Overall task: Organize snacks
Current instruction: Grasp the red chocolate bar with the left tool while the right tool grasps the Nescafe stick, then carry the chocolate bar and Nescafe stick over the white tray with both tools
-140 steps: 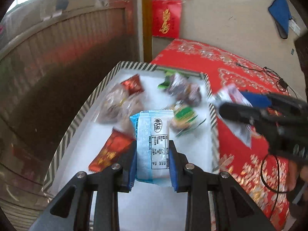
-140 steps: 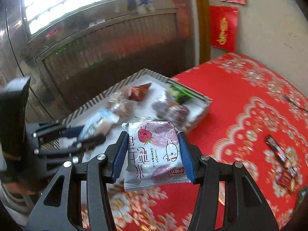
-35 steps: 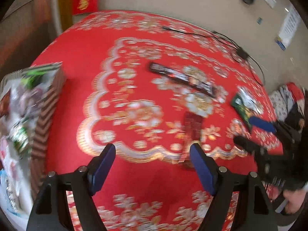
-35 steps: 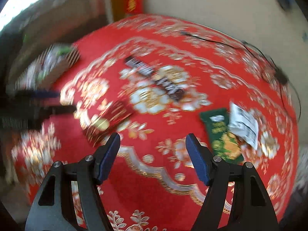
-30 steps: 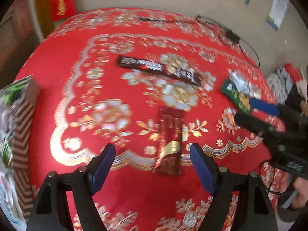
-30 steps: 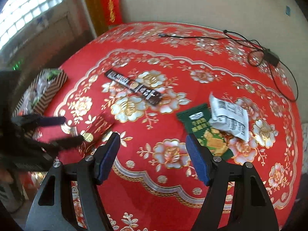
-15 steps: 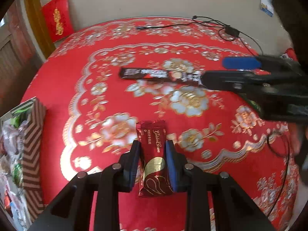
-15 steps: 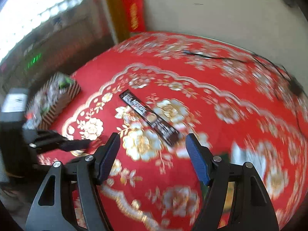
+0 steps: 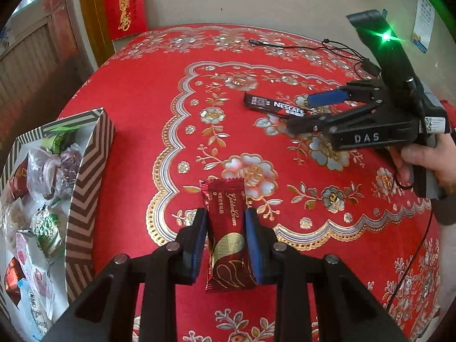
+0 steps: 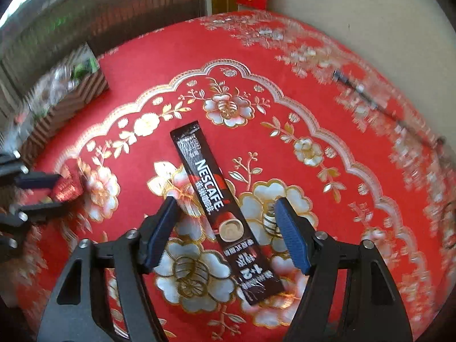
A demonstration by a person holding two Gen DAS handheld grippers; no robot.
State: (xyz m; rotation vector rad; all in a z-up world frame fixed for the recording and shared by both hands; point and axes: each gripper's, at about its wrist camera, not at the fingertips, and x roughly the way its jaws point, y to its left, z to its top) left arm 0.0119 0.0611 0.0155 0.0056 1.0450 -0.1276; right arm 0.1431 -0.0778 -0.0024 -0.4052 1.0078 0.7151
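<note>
My left gripper [image 9: 225,219] is shut on a dark red snack bar [image 9: 228,236] with gold print, held over the red tablecloth. The same bar [image 10: 68,188] shows at the left of the right wrist view, between the left gripper's fingers. A long dark Nescafe coffee stick [image 10: 222,208] lies on the cloth between the blue pads of my right gripper [image 10: 225,208]. Its jaws are closing and the pads stand apart from the stick. In the left wrist view the right gripper [image 9: 302,114] hovers over the Nescafe stick [image 9: 273,108], held by a person's hand [image 9: 427,162].
A striped box [image 9: 88,171] filled with several wrapped snacks stands at the table's left edge, also seen blurred as the box [image 10: 68,97]. A black cable [image 9: 327,47] runs along the far side of the cloth. A red hanging [image 9: 124,8] is on the wall behind.
My left gripper closed on the red snack bar and carried it a little off its spot. The right gripper swung left from the green packets and now straddles the Nescafe stick.
</note>
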